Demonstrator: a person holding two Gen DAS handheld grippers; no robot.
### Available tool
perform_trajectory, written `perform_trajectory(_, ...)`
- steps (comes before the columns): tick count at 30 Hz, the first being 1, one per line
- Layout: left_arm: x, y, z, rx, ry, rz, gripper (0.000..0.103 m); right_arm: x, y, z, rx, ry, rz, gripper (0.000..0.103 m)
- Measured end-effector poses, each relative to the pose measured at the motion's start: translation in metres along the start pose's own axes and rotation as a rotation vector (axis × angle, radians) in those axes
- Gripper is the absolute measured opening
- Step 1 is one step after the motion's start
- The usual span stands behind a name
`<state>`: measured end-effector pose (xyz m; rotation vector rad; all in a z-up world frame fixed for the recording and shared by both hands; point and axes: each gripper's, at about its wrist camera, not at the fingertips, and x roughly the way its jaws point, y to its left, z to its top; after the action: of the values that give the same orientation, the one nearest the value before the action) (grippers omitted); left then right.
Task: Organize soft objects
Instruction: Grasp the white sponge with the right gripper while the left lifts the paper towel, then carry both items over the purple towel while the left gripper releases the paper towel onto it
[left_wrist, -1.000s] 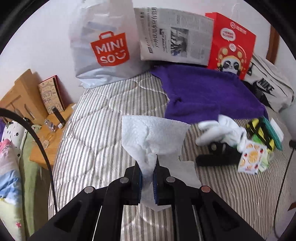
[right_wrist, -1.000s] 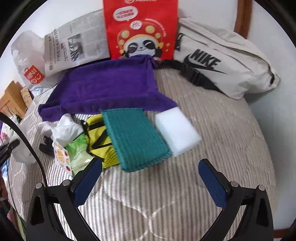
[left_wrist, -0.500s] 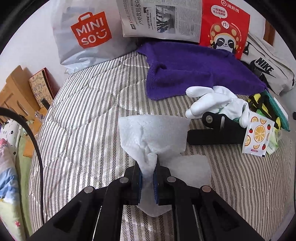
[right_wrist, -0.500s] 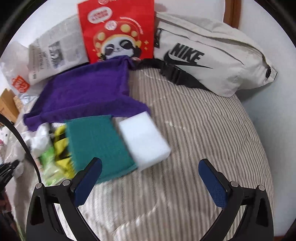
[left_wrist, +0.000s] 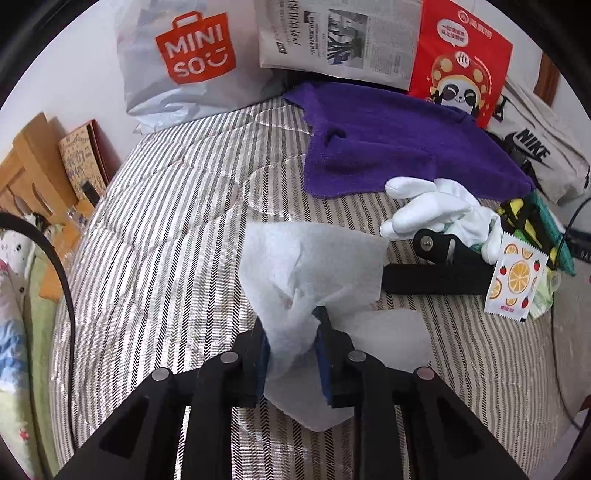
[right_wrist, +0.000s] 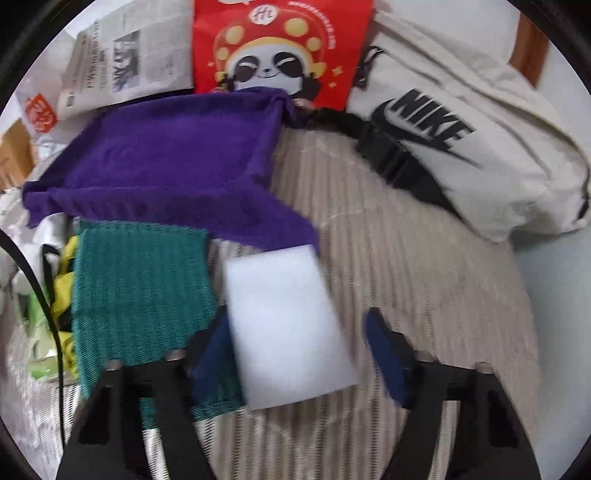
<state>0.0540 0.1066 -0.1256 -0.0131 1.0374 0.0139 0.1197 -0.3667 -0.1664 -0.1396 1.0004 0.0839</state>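
A white cloth (left_wrist: 310, 266) stands bunched on the striped bed, its lower part lying flat. My left gripper (left_wrist: 291, 325) has that bunch between its pads; the jaws are opening and the cloth still fills the gap. In the right wrist view a white sponge (right_wrist: 280, 288) lies between the jaws of my right gripper (right_wrist: 295, 321), which are closing. The left pad is at the sponge's edge and the right pad stands clear of it. A green scouring cloth (right_wrist: 136, 288) lies just left of the sponge, and a purple towel (right_wrist: 166, 173) is spread behind both.
A Miniso bag (left_wrist: 184, 59), a newspaper (left_wrist: 340, 37), a red panda bag (right_wrist: 280, 48) and a Nike bag (right_wrist: 461, 140) line the wall. A white glove (left_wrist: 424, 214), a black tool (left_wrist: 436, 277) and a fruit-print packet (left_wrist: 515, 277) lie mid-bed. Wooden furniture (left_wrist: 33, 173) stands left.
The left jaws have widened around the white cloth and the gripper has sunk slightly. The right gripper has come down and forward over the white sponge, and its jaws have narrowed.
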Motion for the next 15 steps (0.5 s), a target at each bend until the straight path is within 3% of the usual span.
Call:
perform_trajectory(5, -0.001, -0.002, -0.001, 0.027, -0.010, 0.001, 0.022, -0.008, -0.004, -0.004, 0.034, 0.005, 0.034, 0.054)
perform_trajectory(9, -0.004, 0.004, 0.000, -0.002, 0.005, -0.035, 0.012, -0.027, -0.005, -0.003, 0.053, -0.013, 0.020, 0.054)
perform_trajectory(15, -0.021, 0.010, -0.002, -0.030, -0.013, -0.079, 0.011, -0.053, -0.004, 0.005, 0.060, -0.049, 0.018, 0.054)
